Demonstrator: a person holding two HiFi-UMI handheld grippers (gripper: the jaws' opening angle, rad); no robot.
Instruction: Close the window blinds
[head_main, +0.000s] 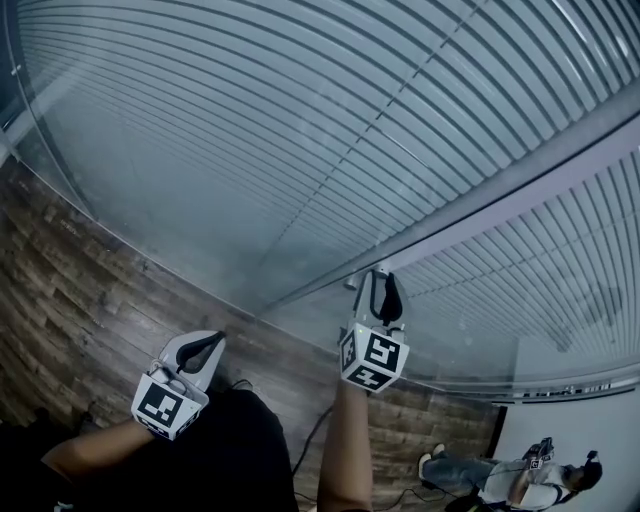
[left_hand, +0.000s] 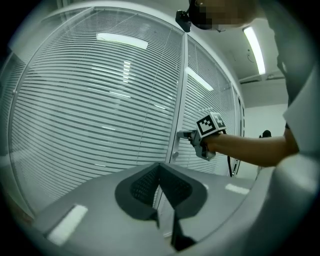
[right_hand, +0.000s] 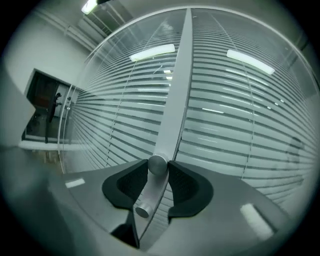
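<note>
White horizontal blinds (head_main: 250, 130) hang behind a glass wall, on both sides of a grey post (head_main: 520, 175). My right gripper (head_main: 383, 290) reaches the post at about level. In the right gripper view it (right_hand: 158, 169) is shut on a round metal knob (right_hand: 157, 163) that sticks out of the post (right_hand: 177, 90), one pad on each side. A second small knob (right_hand: 141, 211) sits lower on the post. My left gripper (head_main: 210, 346) hangs lower and to the left, away from the glass. Its jaws (left_hand: 160, 169) are shut with nothing between them.
Dark wood-pattern floor (head_main: 80, 300) runs along the foot of the glass. A dark cable (head_main: 315, 430) trails on it beside my legs. Another person (head_main: 510, 475) is at the lower right by a white wall. A dark doorway (right_hand: 45, 112) shows at the far left.
</note>
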